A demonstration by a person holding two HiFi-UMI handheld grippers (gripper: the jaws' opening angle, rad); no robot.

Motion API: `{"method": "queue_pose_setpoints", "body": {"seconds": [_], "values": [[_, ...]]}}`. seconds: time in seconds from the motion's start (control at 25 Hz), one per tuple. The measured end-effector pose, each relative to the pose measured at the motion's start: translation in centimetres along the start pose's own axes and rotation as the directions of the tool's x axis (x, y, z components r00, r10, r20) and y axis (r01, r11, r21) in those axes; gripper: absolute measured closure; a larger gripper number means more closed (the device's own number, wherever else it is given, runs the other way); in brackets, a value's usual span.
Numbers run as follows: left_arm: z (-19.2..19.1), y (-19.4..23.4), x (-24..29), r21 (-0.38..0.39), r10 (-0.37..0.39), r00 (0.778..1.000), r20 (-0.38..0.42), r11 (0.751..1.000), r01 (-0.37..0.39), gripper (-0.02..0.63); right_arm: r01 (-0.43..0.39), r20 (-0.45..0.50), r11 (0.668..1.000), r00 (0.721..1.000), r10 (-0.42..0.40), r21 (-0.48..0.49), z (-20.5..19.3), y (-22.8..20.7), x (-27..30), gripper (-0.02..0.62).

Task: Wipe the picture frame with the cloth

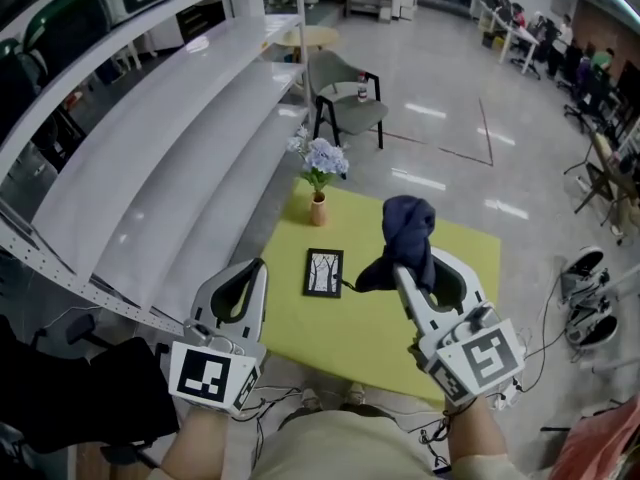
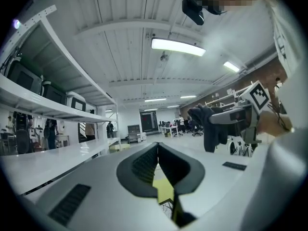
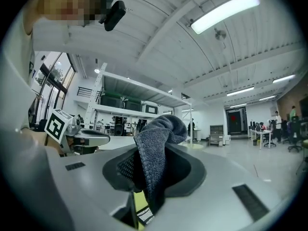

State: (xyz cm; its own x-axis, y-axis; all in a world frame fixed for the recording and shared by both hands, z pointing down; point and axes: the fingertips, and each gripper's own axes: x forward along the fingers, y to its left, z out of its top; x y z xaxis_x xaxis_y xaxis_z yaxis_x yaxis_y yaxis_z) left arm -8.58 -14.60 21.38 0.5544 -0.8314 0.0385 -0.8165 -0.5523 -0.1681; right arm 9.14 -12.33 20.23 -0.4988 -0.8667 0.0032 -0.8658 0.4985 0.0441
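So here's where it stands: the cloth (image 1: 408,230) is in hand, but no wiping is happening at this moment. The right gripper (image 1: 405,268) is clamped on the dark blue cloth. In the right gripper view the fabric is bunched between the jaws, sticking up above them and trailing down below.

The left gripper (image 2: 158,150) has nothing in it. Its 2 jaws are pressed together at the tips, and through the gap lower down you only see a sliver of the yellow worktop (image 1: 300,318).

The picture frame (image 1: 323,272) lies flat on that worktop, toward the left half, just in front of a little vase of flowers (image 1: 318,208). From the head view, both grippers look raised well clear of it, and the cloth hangs off to the frame's right, not touching it.

My read is that the grab step is done and the actual wipe is all still to do. The cloth needs to come down and left onto the frame. The free left gripper could pin the frame so it doesn't skate around. I can't tell from here whether the frame is dusty or clean.
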Motion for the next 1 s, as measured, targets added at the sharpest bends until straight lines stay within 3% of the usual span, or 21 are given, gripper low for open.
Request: {"method": "queue_pose_setpoints", "body": {"seconds": [0.48, 0.76, 1.0], "values": [[-2.9, -1.3, -1.4, -0.031, 0.001, 0.999, -0.039, 1.000, -0.002, 0.598, 0.080, -0.037, 0.994, 0.996, -0.082, -0.071, -3.7, 1.1, -2.0, 0.489], [-5.7, -1.8, -1.2, -0.062, -0.019, 0.995, -0.100, 0.998, 0.013, 0.598, 0.035, -0.064, 0.999, 0.997, -0.036, -0.017, -5.3, 2.3, -1.4, 0.489], [-5.8, -2.2, -0.5, -0.064, -0.033, 0.994, -0.099, 0.998, 0.027, 0.598, 0.029, -0.065, 1.000, 0.997, -0.029, 0.001, -5.5, 2.3, -0.8, 0.489]]}}
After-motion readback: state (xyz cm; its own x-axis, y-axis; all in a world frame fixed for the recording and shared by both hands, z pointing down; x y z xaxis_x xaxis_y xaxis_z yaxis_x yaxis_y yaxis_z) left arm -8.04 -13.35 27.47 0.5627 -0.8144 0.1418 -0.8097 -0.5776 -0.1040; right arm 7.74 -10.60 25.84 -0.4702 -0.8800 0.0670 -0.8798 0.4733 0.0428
